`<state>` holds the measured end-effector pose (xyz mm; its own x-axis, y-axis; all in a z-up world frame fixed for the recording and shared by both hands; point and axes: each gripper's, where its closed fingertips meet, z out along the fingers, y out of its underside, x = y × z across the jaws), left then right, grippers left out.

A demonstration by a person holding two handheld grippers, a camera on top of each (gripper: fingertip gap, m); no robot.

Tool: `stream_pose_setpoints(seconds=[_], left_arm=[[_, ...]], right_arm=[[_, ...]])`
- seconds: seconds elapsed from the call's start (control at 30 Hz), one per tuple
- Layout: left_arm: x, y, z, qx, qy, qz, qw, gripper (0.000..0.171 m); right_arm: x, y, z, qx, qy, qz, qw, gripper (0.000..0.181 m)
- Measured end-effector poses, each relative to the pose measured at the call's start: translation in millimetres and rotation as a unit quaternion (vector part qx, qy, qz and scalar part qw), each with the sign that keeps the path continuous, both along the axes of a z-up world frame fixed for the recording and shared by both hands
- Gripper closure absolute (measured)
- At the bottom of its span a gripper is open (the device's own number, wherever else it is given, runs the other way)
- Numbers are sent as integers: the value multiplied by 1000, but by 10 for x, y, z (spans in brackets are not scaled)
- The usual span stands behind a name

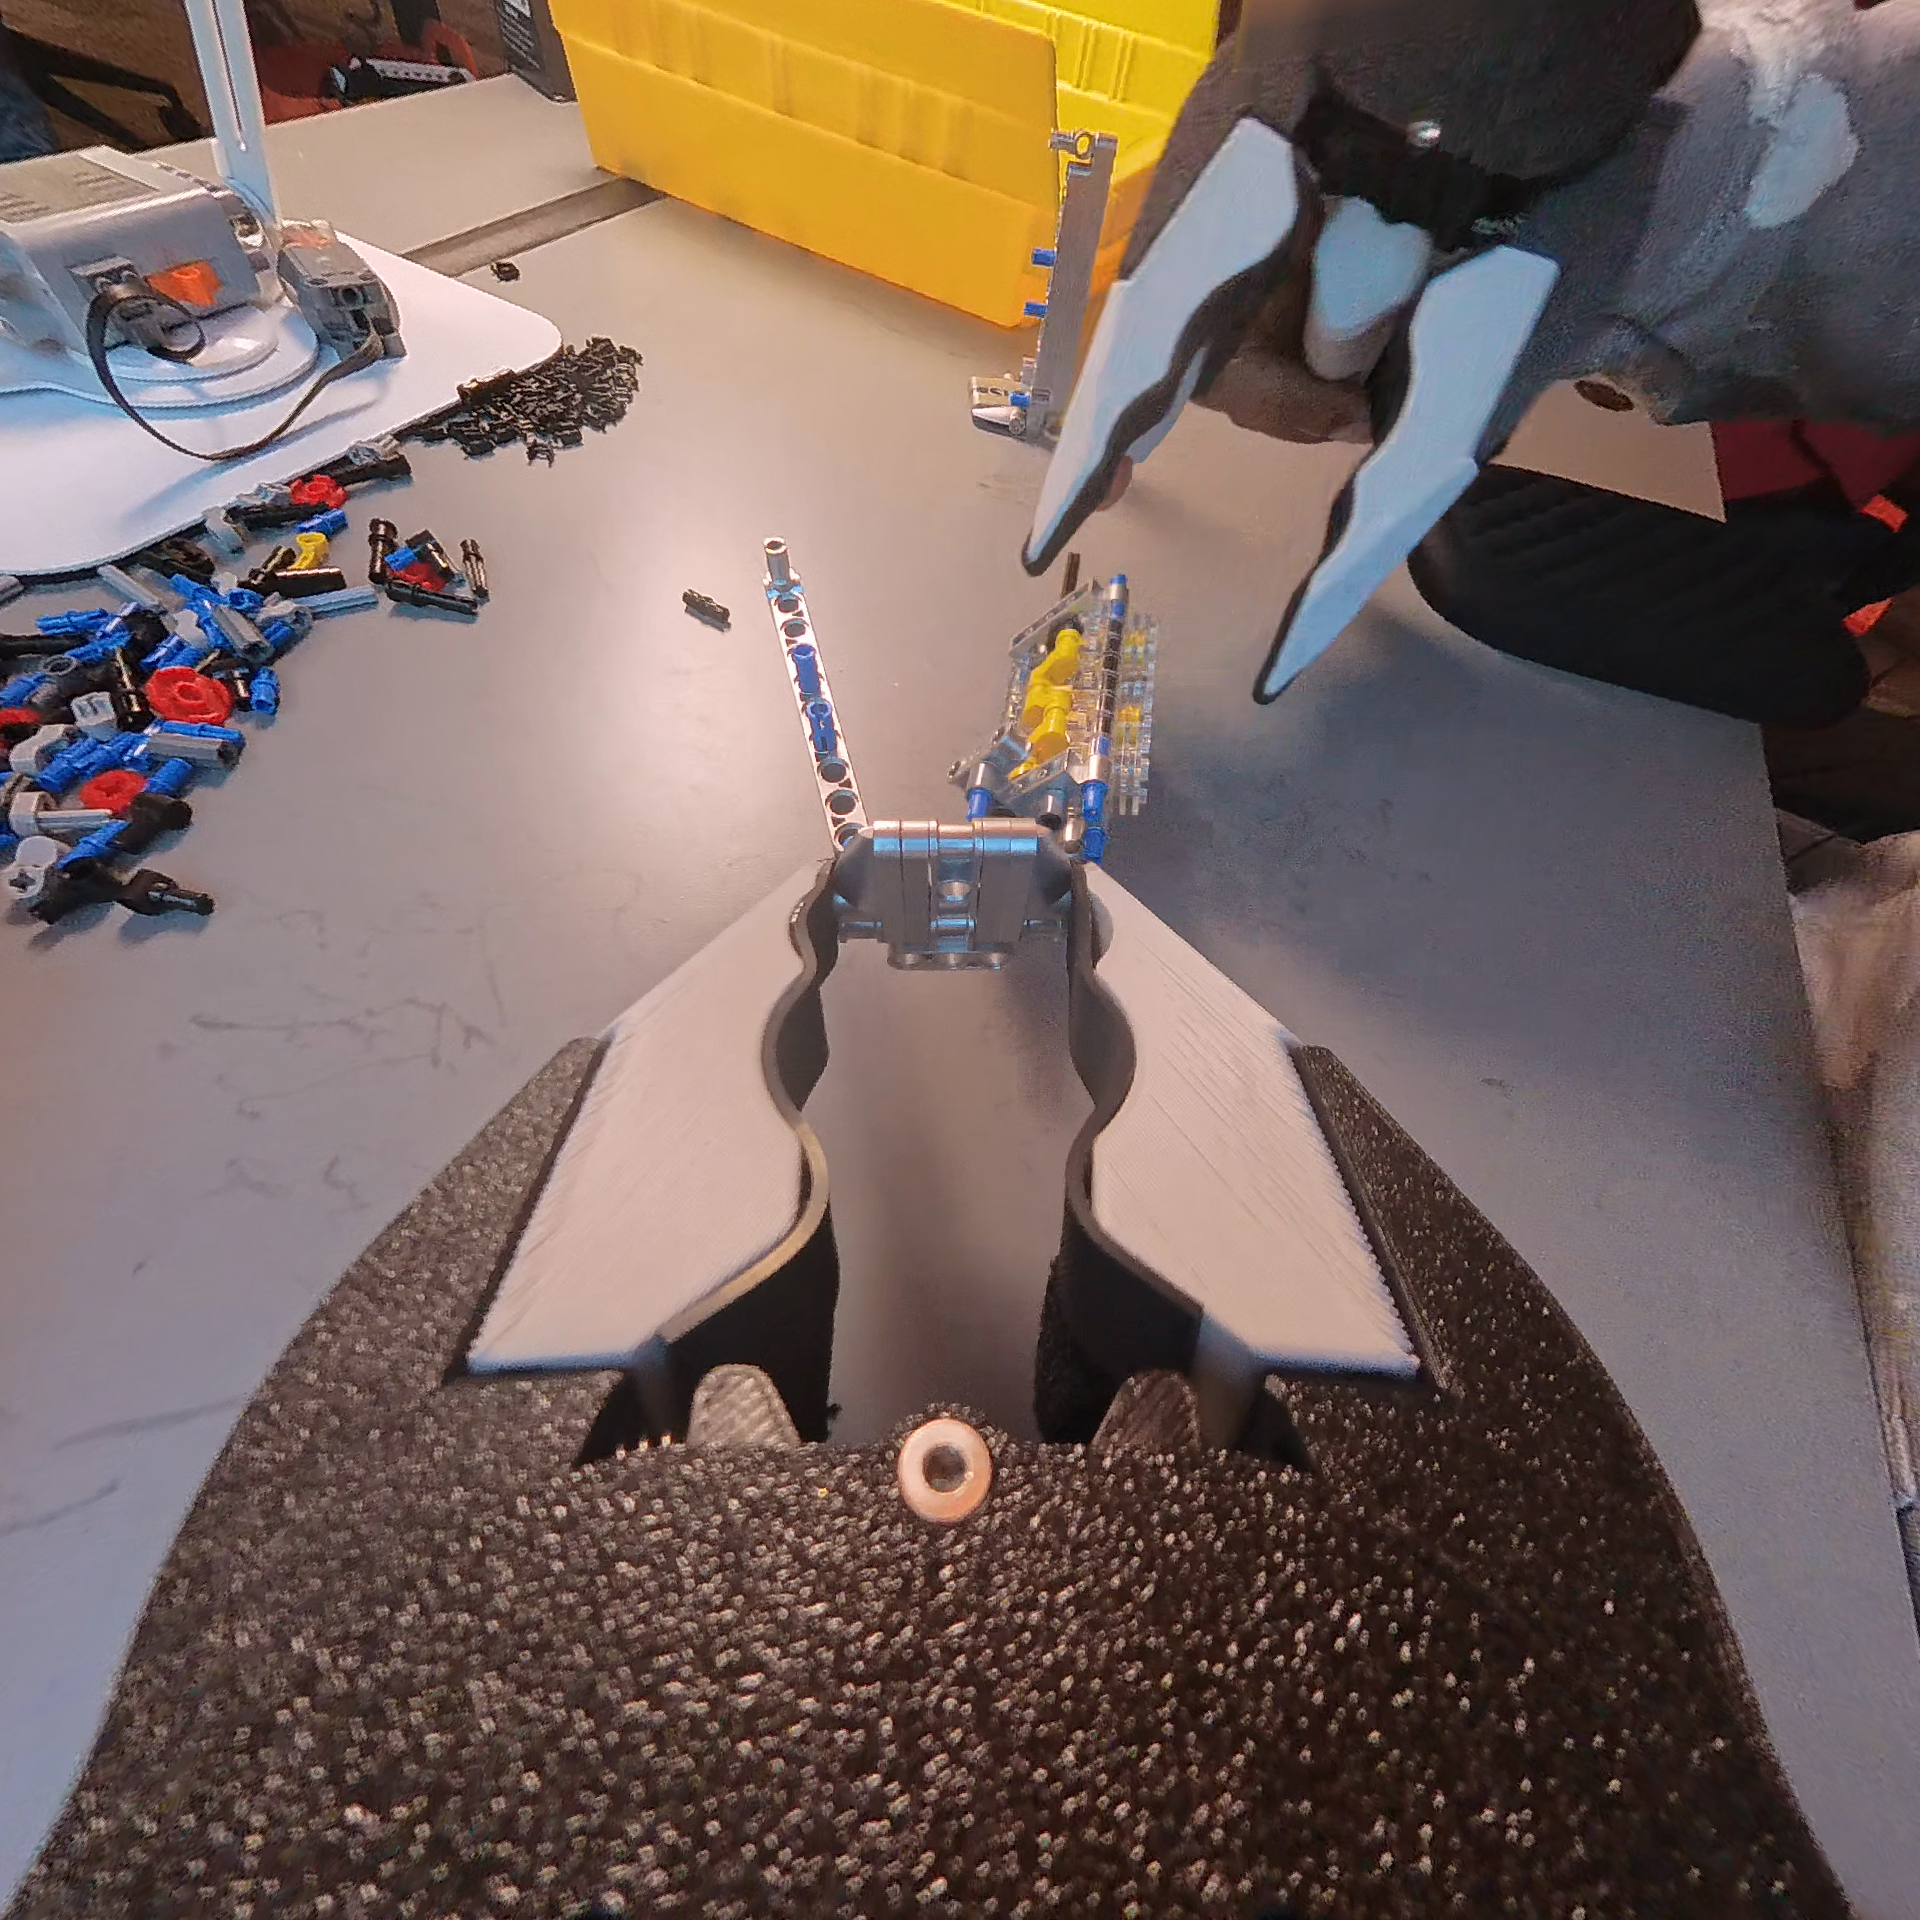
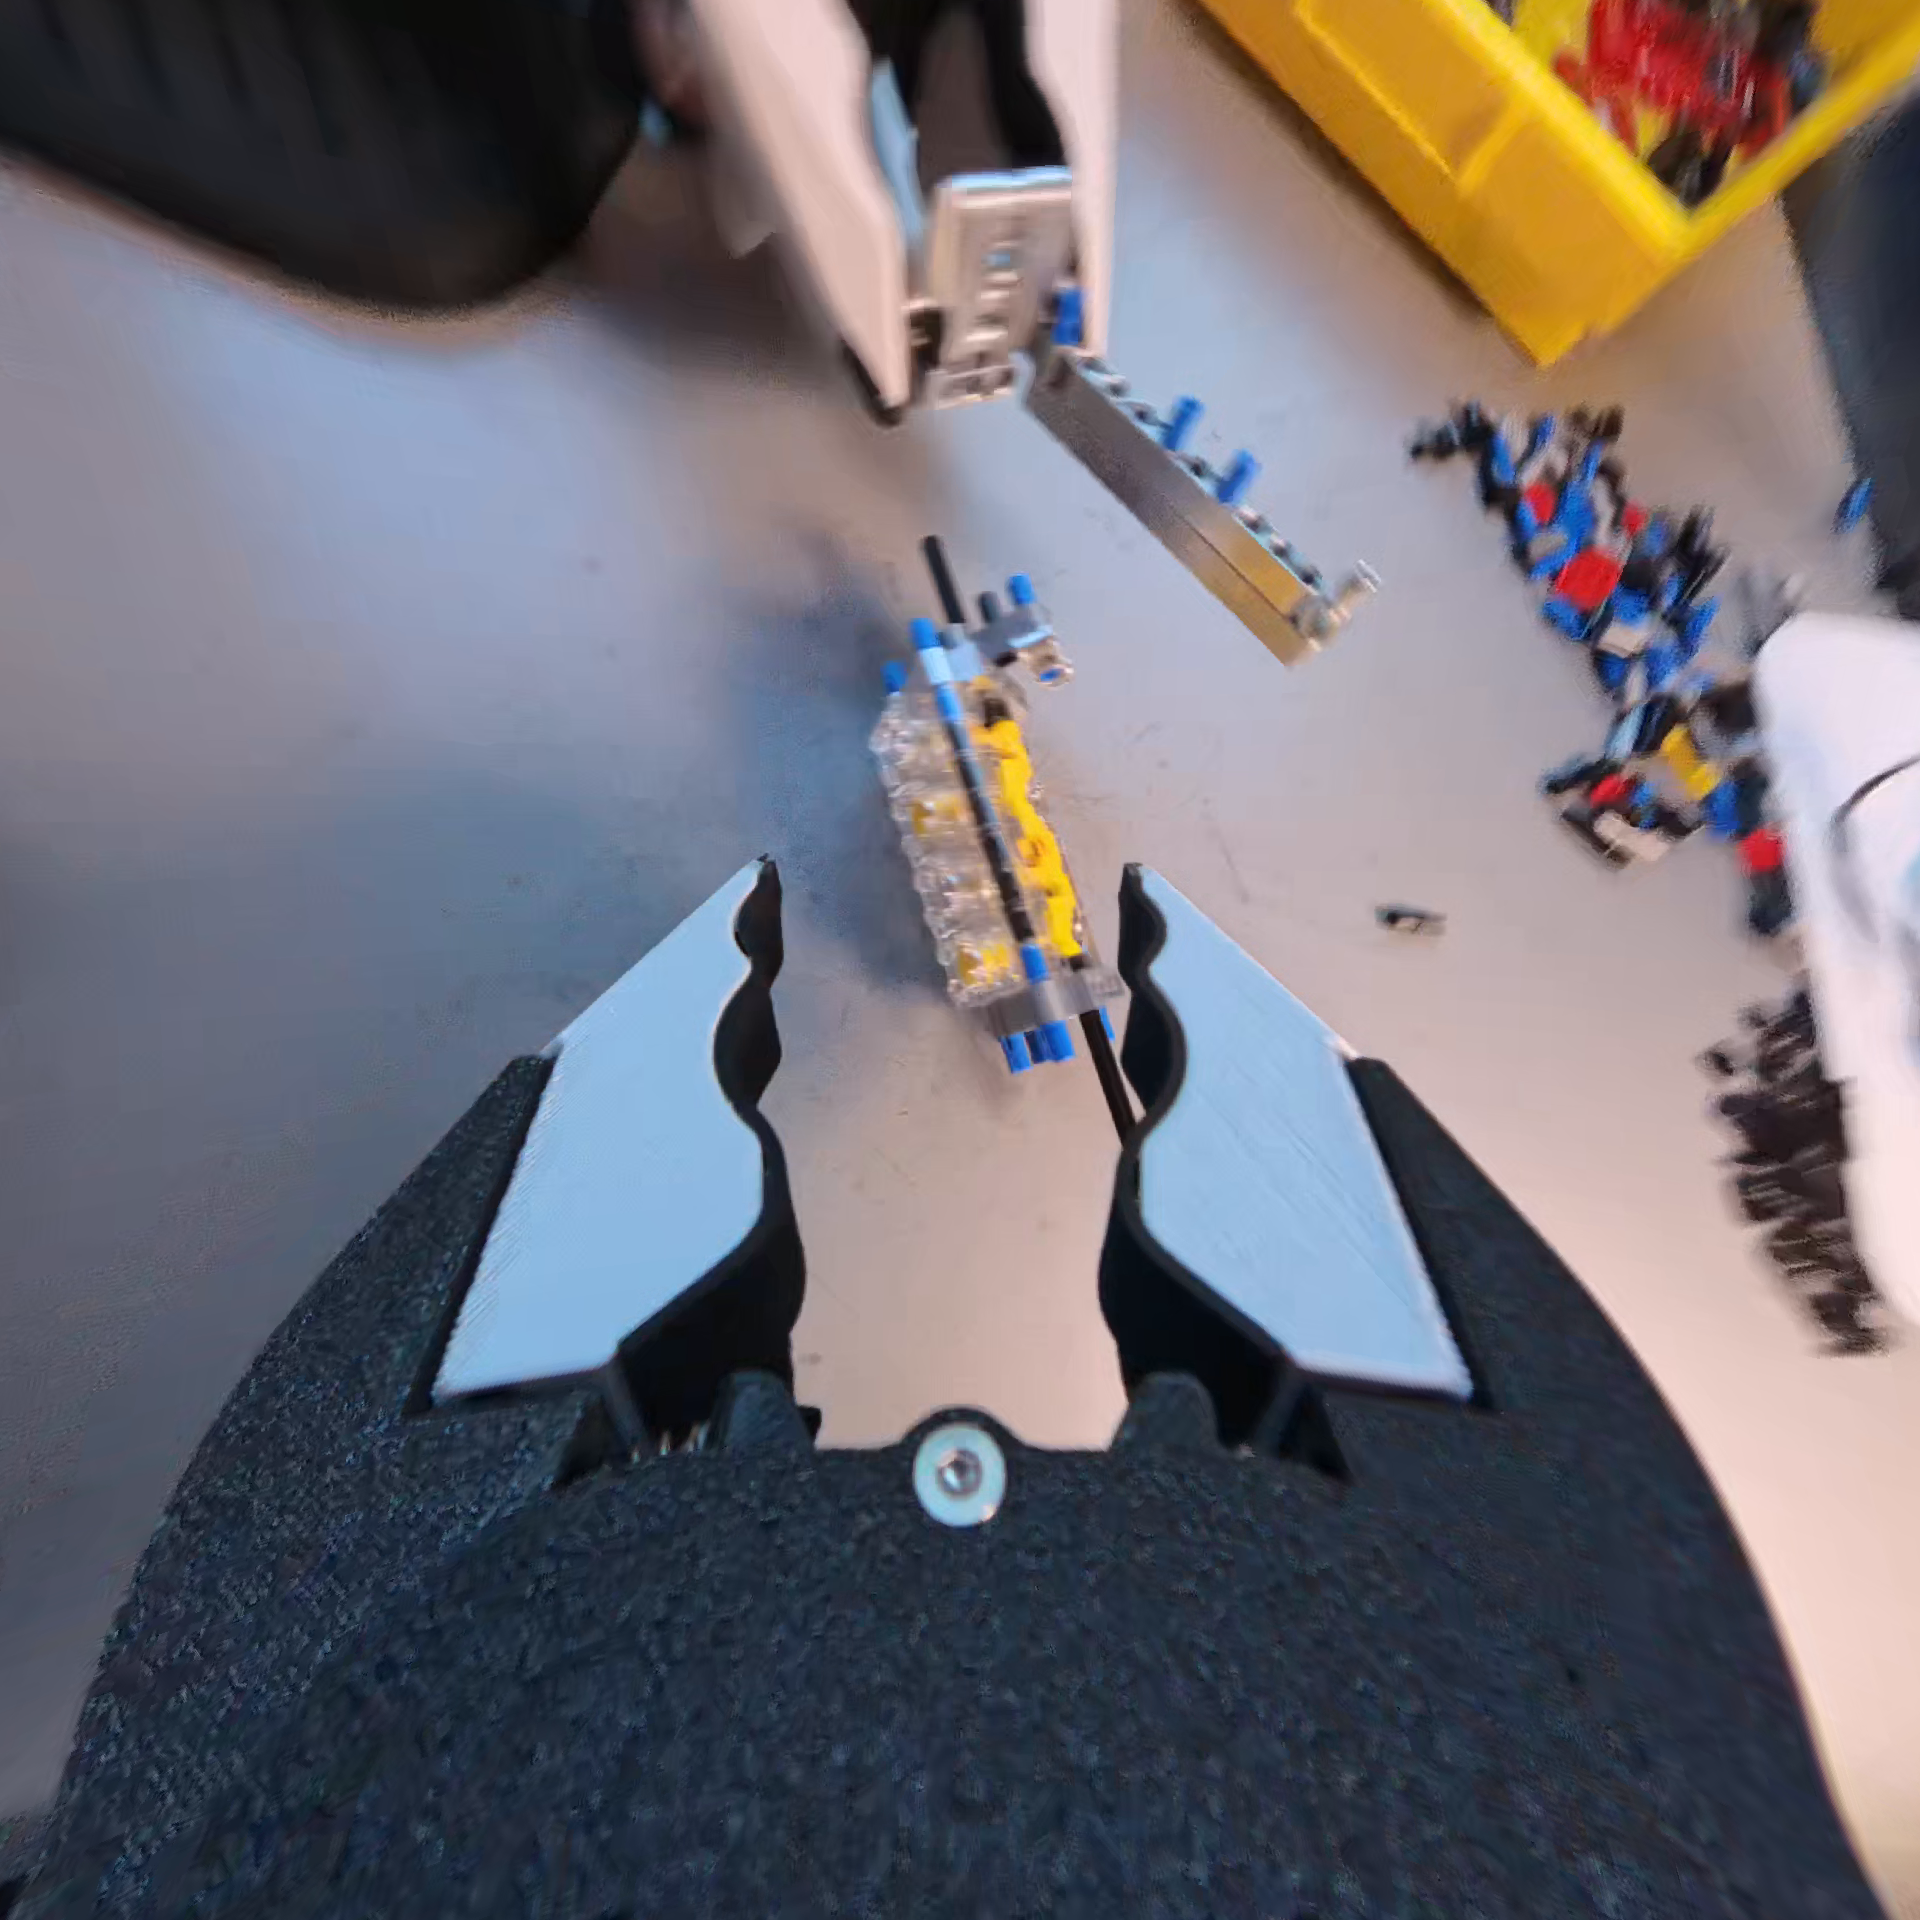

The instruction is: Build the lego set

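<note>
Grey tabletop (image 1: 520, 1091) fills my left wrist view, with a yellow bin (image 1: 831, 156) at 12 o'clock and loose small parts (image 1: 156, 686) scattered at 9 o'clock. My left tongs (image 1: 951, 883) pinch a grey block (image 1: 951, 868), likely to steady the beam (image 1: 816, 696) jutting off it. My right tongs (image 1: 1153, 623) hover spread at 2 o'clock.

From the right wrist view, those tongs (image 2: 945, 883) gape wide above a clear-and-yellow assembly (image 2: 987, 831) lying on the table, its black axle (image 2: 1107, 1075) running beside one finger, whether touching I cannot tell
</note>
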<state>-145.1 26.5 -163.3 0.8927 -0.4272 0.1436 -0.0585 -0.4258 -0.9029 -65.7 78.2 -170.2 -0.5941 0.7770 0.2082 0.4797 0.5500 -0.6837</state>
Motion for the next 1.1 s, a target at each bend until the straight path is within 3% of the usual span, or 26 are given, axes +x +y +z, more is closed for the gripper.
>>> stream_pose_setpoints(seconds=[0.13,0.2,0.27,0.33,0.43,0.53,0.57,0.63,0.77,0.87,0.93,0.97,1.0,1.1], left_arm=[[-4,-1,7,0,-5,-1,1000,129],[-10,0,15,2,-8,1,1000,129],[-27,-3,39,8,-14,4,1000,129],[-41,-14,78,18,-22,5,1000,129],[5,-52,139,37,-28,-14,999,129],[109,-92,129,43,-8,-42,998,130],[138,-99,112,41,1,-49,998,129],[184,-105,70,36,21,-57,998,129],[239,-104,12,25,36,-68,997,129],[260,-87,20,27,34,-70,997,129],[294,-72,29,29,33,-74,996,129],[317,-67,25,29,36,-77,996,129],[338,-61,13,27,40,-80,996,129],[382,-37,-15,22,46,-86,995,129]], right_arm=[[-117,45,-164,206,51,35,977,131],[-179,33,-240,204,35,50,977,155],[-189,-6,-214,136,-10,59,989,156],[-7,-129,-182,-7,-142,74,987,157],[246,-149,-146,-160,-316,75,932,156],[263,-104,-276,-238,-378,47,894,147],[231,-103,-292,-255,-374,41,891,143],[106,-36,-319,-244,-323,24,914,132],[-76,93,-179,-117,-141,22,983,113],[85,117,-196,9,-93,45,995,105],[149,97,-228,62,-61,45,995,111],[165,47,-222,66,-39,45,996,124],[162,31,-233,66,-26,35,997,139],[154,9,-264,18,-50,27,998,148]])
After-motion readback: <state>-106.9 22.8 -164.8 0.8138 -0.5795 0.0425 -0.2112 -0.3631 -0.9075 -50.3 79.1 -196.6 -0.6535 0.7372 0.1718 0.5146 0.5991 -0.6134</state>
